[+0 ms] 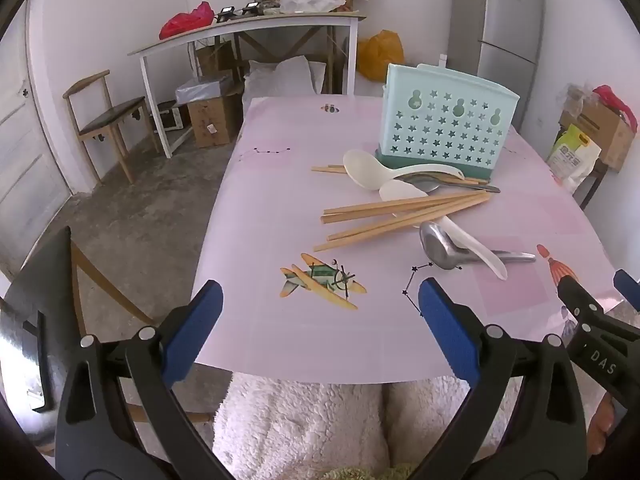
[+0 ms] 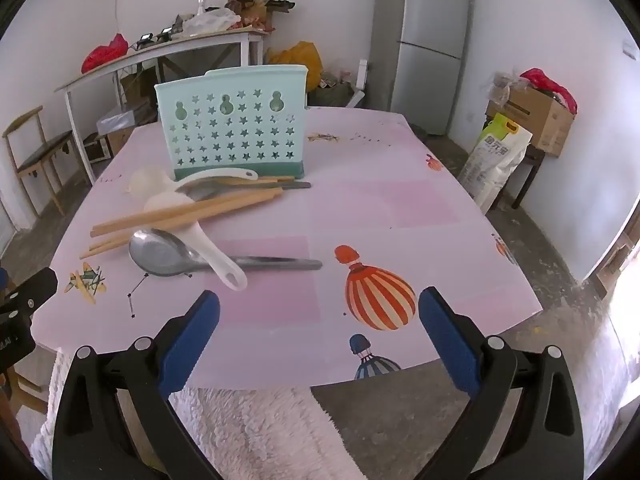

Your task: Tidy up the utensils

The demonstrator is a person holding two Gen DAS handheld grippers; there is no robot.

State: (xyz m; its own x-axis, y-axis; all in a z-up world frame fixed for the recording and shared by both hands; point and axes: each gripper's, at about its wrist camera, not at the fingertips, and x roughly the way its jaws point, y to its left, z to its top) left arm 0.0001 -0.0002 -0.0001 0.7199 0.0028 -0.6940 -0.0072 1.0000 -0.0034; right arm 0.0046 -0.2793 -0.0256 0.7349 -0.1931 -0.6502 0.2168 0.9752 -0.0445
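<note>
A pale green utensil holder (image 1: 446,124) with star holes stands upright on the pink table (image 1: 280,208); it also shows in the right wrist view (image 2: 234,128). In front of it lies a heap: several wooden chopsticks (image 1: 400,216) (image 2: 180,212), white plastic spoons (image 1: 368,168) (image 2: 212,248) and metal spoons (image 1: 444,248) (image 2: 164,256). My left gripper (image 1: 320,316) is open and empty above the table's near edge, short of the heap. My right gripper (image 2: 320,320) is open and empty, right of the heap, and shows at the right of the left wrist view (image 1: 596,312).
A wooden chair (image 1: 104,120) and a white side table (image 1: 248,28) with clutter stand at the back left. A grey fridge (image 2: 428,40), cardboard boxes (image 2: 536,116) and a bag (image 2: 496,156) stand to the right. A fluffy white garment (image 1: 304,424) is below the table edge.
</note>
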